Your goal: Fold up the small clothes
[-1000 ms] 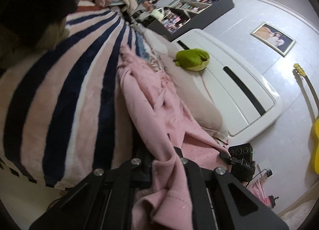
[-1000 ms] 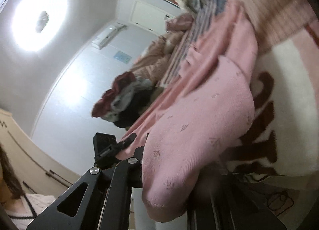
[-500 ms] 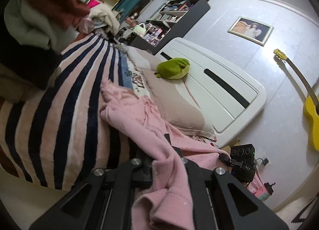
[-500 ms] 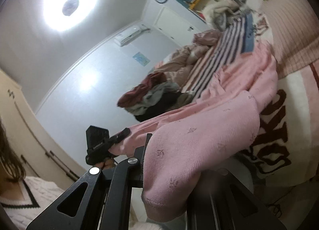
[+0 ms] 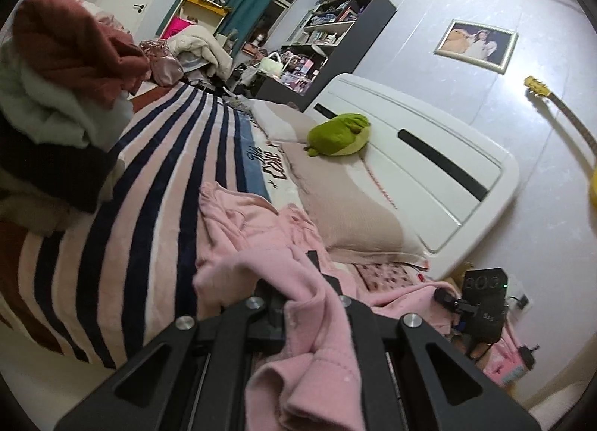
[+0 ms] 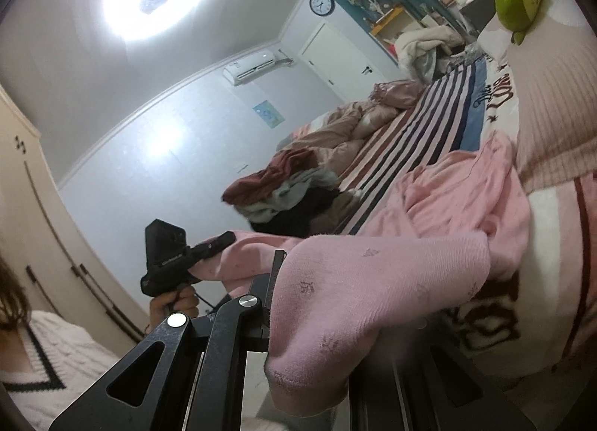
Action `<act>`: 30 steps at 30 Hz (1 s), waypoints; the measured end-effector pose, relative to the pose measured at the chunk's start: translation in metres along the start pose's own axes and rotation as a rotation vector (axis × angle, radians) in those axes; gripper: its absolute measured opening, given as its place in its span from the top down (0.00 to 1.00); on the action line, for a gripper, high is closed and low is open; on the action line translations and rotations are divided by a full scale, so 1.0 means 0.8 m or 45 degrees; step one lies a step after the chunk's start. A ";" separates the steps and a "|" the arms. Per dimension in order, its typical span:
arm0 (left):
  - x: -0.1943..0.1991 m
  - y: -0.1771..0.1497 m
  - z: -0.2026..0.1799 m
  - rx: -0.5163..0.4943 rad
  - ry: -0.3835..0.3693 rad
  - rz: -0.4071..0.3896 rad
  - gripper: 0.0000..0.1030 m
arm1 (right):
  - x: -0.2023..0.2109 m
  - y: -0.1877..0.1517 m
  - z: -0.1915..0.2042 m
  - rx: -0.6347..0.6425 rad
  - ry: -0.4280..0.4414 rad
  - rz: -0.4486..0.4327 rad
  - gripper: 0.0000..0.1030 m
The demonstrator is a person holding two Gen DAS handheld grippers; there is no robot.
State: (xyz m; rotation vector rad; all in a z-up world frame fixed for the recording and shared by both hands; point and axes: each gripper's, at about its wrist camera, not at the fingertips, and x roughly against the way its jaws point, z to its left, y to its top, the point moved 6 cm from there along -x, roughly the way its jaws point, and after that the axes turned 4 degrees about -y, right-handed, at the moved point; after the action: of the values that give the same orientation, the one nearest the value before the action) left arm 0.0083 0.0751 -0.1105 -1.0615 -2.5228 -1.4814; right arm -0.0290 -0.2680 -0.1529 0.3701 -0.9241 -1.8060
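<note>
A pink garment with small printed motifs [image 5: 261,222] lies partly on the striped blanket [image 5: 112,229], and its near edge is raised off the bed. My left gripper [image 5: 317,281] is shut on one corner, with cloth hanging over its fingers. My right gripper [image 6: 321,281] is shut on the other corner of the pink garment [image 6: 391,274]; one of its fingers is hidden under the fabric. Each view shows the other gripper: the right one [image 5: 440,296] at the lower right, the left one [image 6: 224,239] at the left, held by a hand [image 6: 175,300]. The cloth stretches between them.
A pile of dark red, pale and black clothes [image 5: 56,95] sits on the bed to the left. A beige pillow [image 5: 347,207] and a green plush toy [image 5: 339,134] lie by the white headboard [image 5: 447,155]. A yellow guitar [image 5: 559,114] leans on the wall.
Both grippers have risen and rolled, still shut on the pink garment. Its near edge has lifted off the bed, and more of the room shows in both views.
</note>
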 end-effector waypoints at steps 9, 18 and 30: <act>-0.110 0.075 0.062 -0.063 0.079 0.036 0.95 | -0.058 0.089 -0.075 -0.028 -0.117 0.034 0.94; -0.239 0.137 0.134 -0.066 0.143 0.126 0.95 | -0.158 0.177 -0.202 -0.117 -0.350 0.210 0.94; -0.364 0.102 0.235 0.054 0.221 0.490 0.63 | -0.243 0.161 -0.344 -0.296 -0.607 0.566 0.72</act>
State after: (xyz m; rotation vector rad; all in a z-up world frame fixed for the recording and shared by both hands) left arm 0.3343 0.0903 -0.2526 -1.2612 -2.0768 -1.3398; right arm 0.3101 -0.2331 -0.2713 -0.4050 -1.0065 -1.5802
